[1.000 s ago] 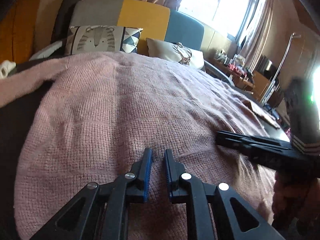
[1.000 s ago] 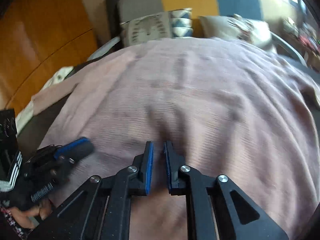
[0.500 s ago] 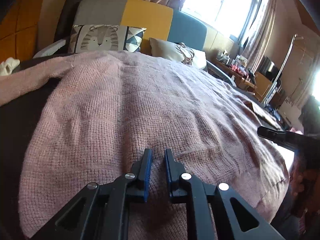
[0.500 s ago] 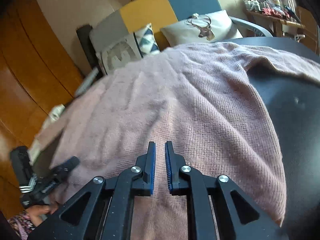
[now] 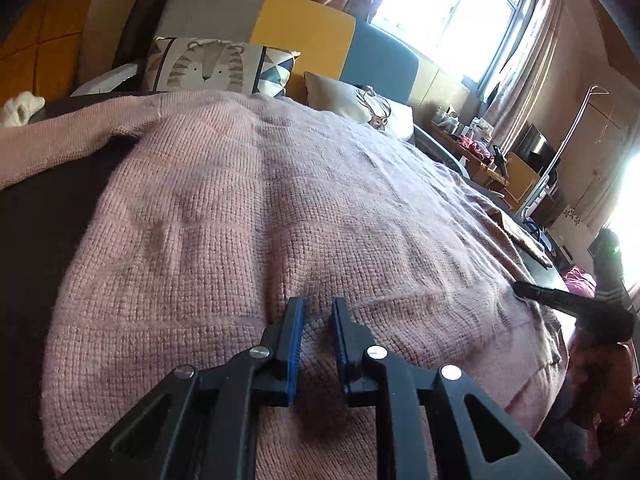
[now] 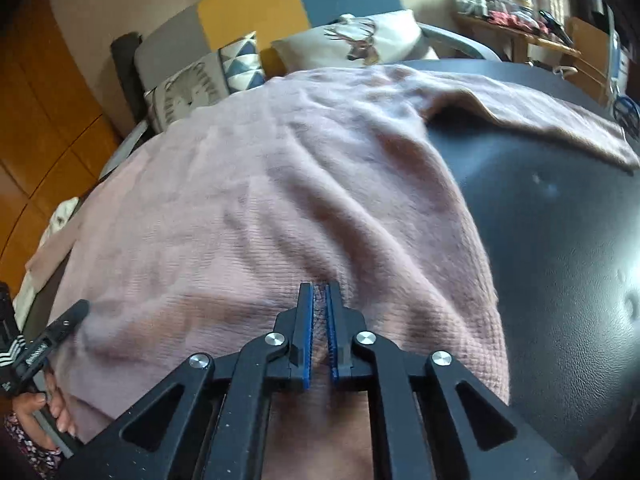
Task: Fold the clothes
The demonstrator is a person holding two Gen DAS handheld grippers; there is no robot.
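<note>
A pink knitted sweater [image 5: 280,200] lies spread flat on a dark table [image 5: 32,240], hem nearest me. One sleeve [image 5: 60,148] runs off to the left and the other [image 6: 540,108] to the right. My left gripper [image 5: 316,304] sits at the left part of the hem. Its jaws are opening, and knit shows in the gap without being pressed. My right gripper [image 6: 320,286] is at the right part of the hem, its jaws closing on a small ridge of sweater [image 6: 280,180], with creases running away from it. Each gripper shows in the other view: the right [image 5: 520,289], the left [image 6: 78,310].
Behind the table stands a grey, yellow and blue sofa with a lion cushion [image 5: 204,66] and a deer cushion [image 5: 360,100]. A white cloth [image 5: 20,106] lies far left. A cluttered wooden shelf [image 5: 480,152] stands right. A hand [image 6: 48,408] grips the left handle. Bare dark table [image 6: 560,240] lies right of the sweater.
The right gripper has slid rightward along the hem, out toward the sweater's right edge, and its jaws have narrowed onto fabric. The left gripper stayed put and its jaws have widened a little.
</note>
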